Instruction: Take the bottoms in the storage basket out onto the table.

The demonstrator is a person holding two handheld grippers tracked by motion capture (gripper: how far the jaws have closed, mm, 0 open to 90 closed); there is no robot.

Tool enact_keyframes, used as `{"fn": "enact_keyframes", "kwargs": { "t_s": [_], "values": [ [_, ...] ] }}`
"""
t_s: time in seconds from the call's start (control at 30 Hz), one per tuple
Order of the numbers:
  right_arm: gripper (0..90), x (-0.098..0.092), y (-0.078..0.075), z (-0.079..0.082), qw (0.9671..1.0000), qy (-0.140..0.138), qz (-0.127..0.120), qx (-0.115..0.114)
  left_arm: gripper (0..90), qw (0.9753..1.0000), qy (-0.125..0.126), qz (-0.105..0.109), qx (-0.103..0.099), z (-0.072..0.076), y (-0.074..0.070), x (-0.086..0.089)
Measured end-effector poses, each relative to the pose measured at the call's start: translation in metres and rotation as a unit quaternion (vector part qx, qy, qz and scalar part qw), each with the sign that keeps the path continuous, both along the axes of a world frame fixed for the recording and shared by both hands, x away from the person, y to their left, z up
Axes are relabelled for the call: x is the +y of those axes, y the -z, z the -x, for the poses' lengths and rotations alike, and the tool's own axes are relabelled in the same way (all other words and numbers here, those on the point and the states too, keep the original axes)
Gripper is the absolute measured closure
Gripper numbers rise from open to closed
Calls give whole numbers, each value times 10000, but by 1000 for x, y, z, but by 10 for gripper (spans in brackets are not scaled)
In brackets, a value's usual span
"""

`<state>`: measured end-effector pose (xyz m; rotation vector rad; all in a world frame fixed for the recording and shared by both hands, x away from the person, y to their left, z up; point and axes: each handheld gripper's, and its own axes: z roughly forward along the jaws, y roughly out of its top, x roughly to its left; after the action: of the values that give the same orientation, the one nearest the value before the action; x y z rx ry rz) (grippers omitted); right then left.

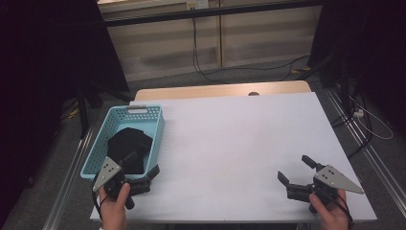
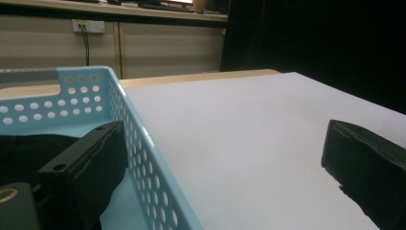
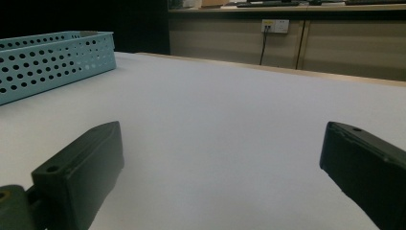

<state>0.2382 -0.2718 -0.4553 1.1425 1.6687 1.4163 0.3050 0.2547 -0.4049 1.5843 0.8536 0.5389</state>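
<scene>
Two hands grip tools at the table's near edge. Left gripper (image 1: 139, 173), jaws wide, straddles the perforated light-blue plastic basket's (image 1: 154, 136) wall above folded black cloth (image 1: 127, 146); right gripper (image 1: 297, 169) rests wide open on white tabletop (image 1: 230, 143).

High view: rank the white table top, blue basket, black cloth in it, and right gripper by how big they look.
1. white table top
2. blue basket
3. black cloth
4. right gripper

The last two look close in size, and the left gripper hides part of the cloth, so their order is unsure.

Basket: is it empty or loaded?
Loaded: a black cloth lies inside the blue basket; the open left gripper straddles its near wall.
</scene>
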Motion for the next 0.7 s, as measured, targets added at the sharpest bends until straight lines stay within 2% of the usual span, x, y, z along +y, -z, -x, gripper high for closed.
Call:
{"fn": "enact_keyframes", "kwargs": {
  "t_s": [0.17,0.27,0.47,0.57,0.7],
  "values": [
    [1,-1,0,0,10000,3,3,2,22,10000,0,-26,-33,-5,-11,4],
    [1,0,0,0,10000,-14,3,-2,22,10000,9,-54,-56,-12,-23,8],
    [1,0,0,-1,10000,-26,-12,-6,22,10000,30,-58,14,-26,-38,14],
    [1,1,0,-1,10000,-61,25,-10,22,9999,20,-128,54,-32,-42,16],
    [1,1,0,-2,10000,-69,31,-18,22,9999,10,-77,110,-38,-44,17]
  ]
}}
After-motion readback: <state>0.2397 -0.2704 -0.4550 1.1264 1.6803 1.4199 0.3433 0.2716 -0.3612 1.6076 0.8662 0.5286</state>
